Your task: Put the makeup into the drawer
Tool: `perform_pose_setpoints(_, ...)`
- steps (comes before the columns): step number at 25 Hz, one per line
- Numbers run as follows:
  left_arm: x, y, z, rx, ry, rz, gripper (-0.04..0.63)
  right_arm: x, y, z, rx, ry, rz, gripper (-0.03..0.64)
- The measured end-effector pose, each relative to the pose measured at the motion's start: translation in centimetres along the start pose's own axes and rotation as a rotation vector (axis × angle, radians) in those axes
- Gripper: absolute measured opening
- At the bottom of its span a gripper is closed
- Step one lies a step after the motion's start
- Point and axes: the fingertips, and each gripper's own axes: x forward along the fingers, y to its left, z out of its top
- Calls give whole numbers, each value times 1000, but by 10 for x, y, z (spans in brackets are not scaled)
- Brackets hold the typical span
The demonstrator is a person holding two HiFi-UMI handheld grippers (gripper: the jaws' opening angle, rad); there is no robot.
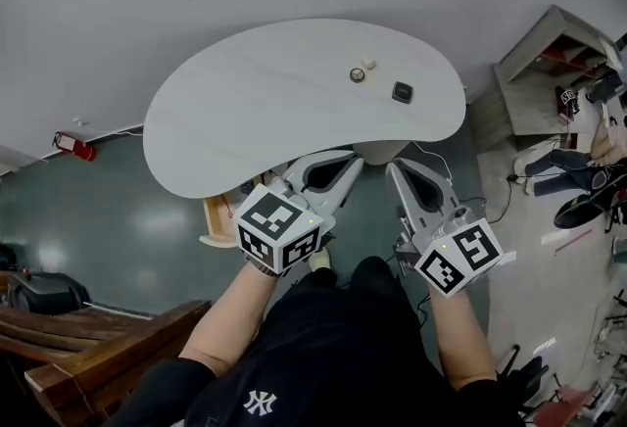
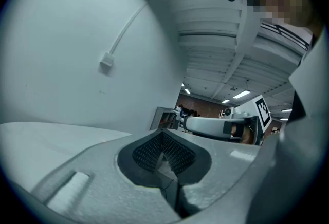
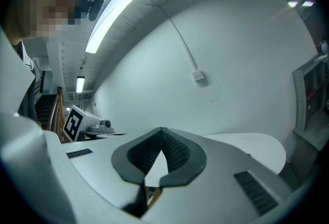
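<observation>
Two sets of jaws are closed and empty: left gripper [image 1: 345, 164], right gripper [image 1: 396, 167]; makeup [image 1: 402, 92] lies on the tabletop [image 1: 245, 112] beyond them.

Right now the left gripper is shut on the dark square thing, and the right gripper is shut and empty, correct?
Not quite. The left gripper is shut, but on nothing: the left gripper view shows its jaws together and empty, and the dark square thing lies on the white table. The right gripper is shut and empty, as you said.
</observation>
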Motion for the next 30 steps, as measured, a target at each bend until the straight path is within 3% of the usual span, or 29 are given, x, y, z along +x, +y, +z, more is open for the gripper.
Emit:
perform_pose_setpoints(10, 44, 57, -3, 20, 36, 36, 10, 52, -39, 2, 6, 10, 9, 14)
perform_pose_setpoints(24, 158, 148, -18, 76, 108, 173, 11, 140, -169, -2, 43, 70, 121, 14)
perform_pose_setpoints(30, 190, 186, -44, 69, 130, 188, 11, 167, -204, -24, 67, 112, 112, 14)
